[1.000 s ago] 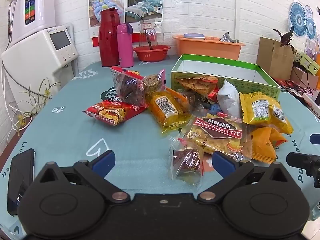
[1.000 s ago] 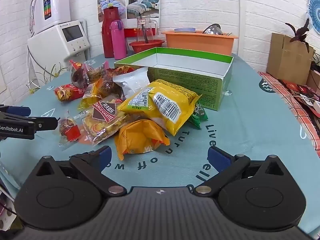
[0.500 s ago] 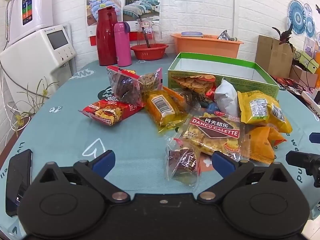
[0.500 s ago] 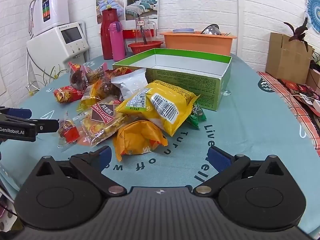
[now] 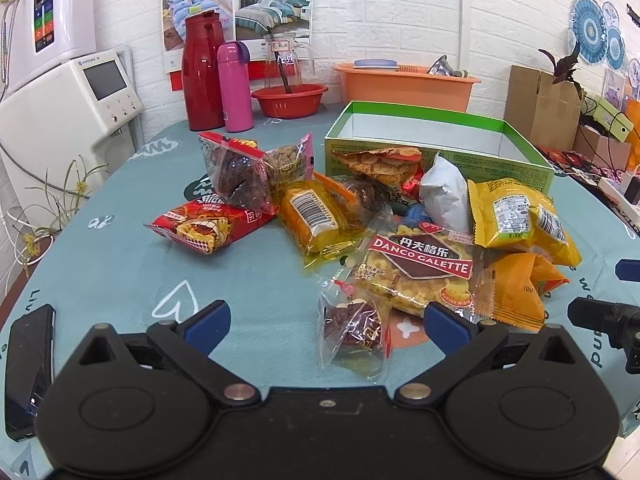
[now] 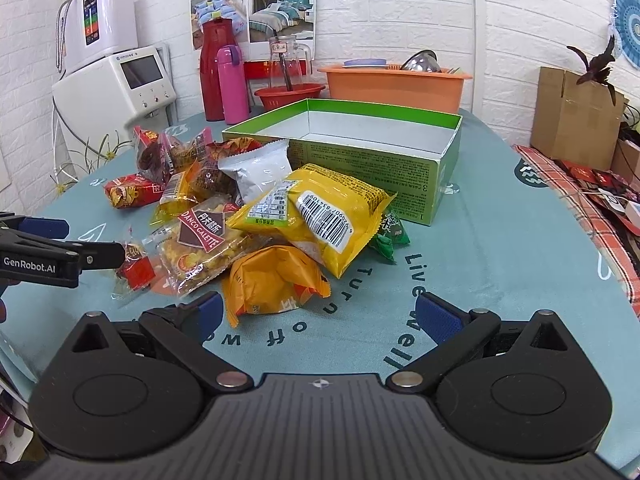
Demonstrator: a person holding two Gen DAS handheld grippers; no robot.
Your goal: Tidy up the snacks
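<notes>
Crinkly foil packets point(image 5: 420, 268) — rigid box point(image 6: 360, 160)

Both tools share one build: the left gripper point(image 5: 326, 318) and right gripper point(image 6: 316, 312) each have a matte black body with two round raised discs, angled black arms pinned by silver screws, and blue pads on the jaws. White "GenRobot.AI" lettering marks the left tool's black side

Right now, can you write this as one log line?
left gripper: open, near small clear packet | right gripper: open, empty | green box: empty
</notes>
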